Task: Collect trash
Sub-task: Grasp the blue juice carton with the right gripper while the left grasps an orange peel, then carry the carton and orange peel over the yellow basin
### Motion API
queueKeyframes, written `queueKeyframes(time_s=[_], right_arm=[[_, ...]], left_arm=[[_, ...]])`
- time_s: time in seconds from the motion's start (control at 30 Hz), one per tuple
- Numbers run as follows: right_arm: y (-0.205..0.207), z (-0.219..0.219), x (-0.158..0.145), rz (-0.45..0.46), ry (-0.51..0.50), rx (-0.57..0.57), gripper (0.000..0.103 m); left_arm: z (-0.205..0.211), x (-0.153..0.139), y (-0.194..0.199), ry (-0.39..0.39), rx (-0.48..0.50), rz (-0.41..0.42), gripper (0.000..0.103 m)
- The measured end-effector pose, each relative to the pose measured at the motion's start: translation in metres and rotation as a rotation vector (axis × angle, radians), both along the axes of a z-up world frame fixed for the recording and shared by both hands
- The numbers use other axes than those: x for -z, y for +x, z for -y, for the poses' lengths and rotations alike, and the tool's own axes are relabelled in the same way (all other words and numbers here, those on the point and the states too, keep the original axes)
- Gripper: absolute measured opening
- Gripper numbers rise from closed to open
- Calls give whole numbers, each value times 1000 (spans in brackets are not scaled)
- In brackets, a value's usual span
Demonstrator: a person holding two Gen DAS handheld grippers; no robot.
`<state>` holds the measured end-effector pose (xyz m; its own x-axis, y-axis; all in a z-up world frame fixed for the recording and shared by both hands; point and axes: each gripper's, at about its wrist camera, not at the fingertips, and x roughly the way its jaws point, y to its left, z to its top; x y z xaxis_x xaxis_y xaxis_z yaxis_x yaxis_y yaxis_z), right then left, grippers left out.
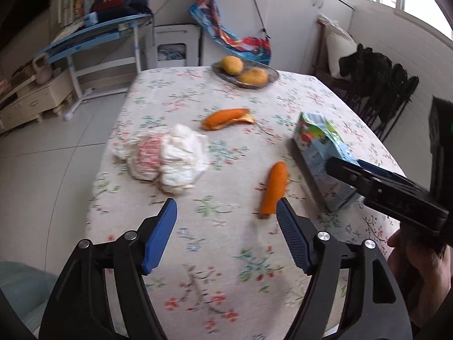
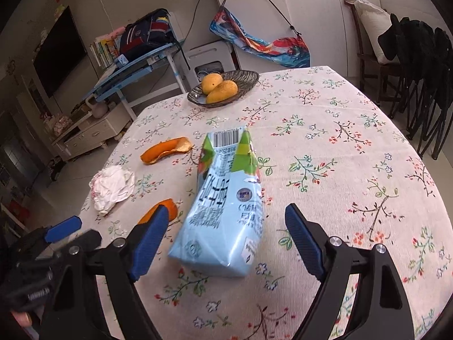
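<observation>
A dish [image 2: 249,78] is holding 2 mangoes [image 2: 216,86]. The light-blue carton [image 2: 226,206] is lying flat & dented on the tabletop [image 2: 339,170]. Left tongs [image 1: 226,235] & right tongs [image 2: 226,240] are gaping, gripping nothing.

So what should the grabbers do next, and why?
Probably ease the right gripper forward and down, then close on the blue carton. It lies flat on the tablecloth between the open jaws, not yet gripped. The left gripper is open near an orange peel.

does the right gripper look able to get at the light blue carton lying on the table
Probably yes: the right gripper is open, and the light blue carton lies on its side straight ahead between its fingers, with nothing over it.
</observation>
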<state>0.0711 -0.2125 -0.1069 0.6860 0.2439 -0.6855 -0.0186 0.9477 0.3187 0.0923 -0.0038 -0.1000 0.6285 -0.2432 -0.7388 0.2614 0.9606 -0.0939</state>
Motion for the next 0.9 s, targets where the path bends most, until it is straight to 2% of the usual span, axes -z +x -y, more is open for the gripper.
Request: queueKeyframes(time_s=[0.07,0.17,0.33,0.43,0.5,0.57,0.73,0.9], right_arm=[[2,2,0,-8,8,-22,59],[2,5,-4,-11,-11,-51,53],[-2,14,-5,-11,-3,-63,52],[3,11,-3,-44,-24,-77,55],[8,8,3,-75,-19,-99,56],[5,6,4,-60,-23,-97,56],[-9,14,2,-49,44,-80,55],[-24,26,0,-49,163,-51,55]], left_arm=[[16,5,3,7,24,-6,70],[31,10,8,29,48,-14,70],[54,19,23,87,71,-45,69],[59,22,30,88,64,-61,54],[61,22,32,98,71,-60,28],[58,21,33,80,62,-72,16],[43,19,24,44,45,-84,14],[22,13,3,-4,5,-90,14]])
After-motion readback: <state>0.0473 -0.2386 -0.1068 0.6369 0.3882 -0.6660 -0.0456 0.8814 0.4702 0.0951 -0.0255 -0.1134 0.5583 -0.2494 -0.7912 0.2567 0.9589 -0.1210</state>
